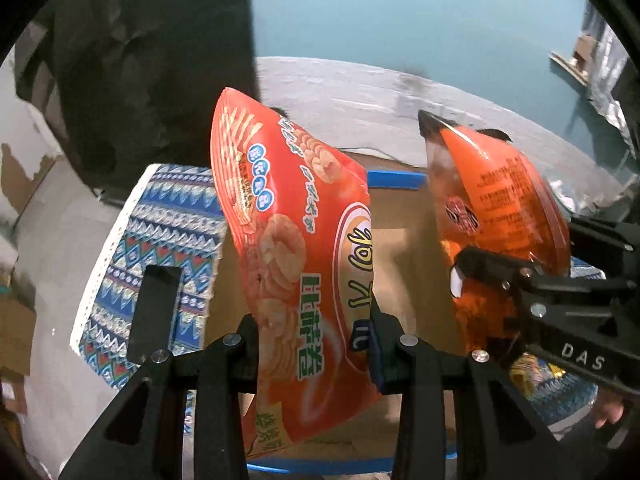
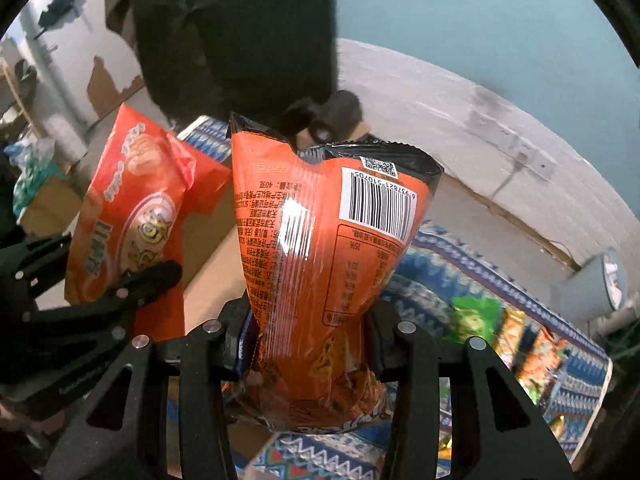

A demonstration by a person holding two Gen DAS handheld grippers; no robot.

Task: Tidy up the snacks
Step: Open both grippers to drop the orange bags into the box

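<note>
My left gripper (image 1: 314,354) is shut on a red-orange snack bag with ring-shaped crackers printed on it (image 1: 292,240); the bag stands up between the pads over a cardboard box (image 1: 404,248) with a blue rim. My right gripper (image 2: 310,350) is shut on an orange snack bag with a black top edge and a barcode (image 2: 320,240). In the left wrist view the right gripper (image 1: 472,276) hangs at the right with its orange bag (image 1: 504,200). The right wrist view shows the left gripper (image 2: 160,276) at the left with the red bag (image 2: 132,216).
A blue patterned cloth (image 1: 160,240) covers the table under the box. Several more snack packets (image 2: 520,344) lie on the cloth at the right. A dark-clothed person (image 2: 236,32) stands behind the table. Grey floor and a teal wall lie beyond.
</note>
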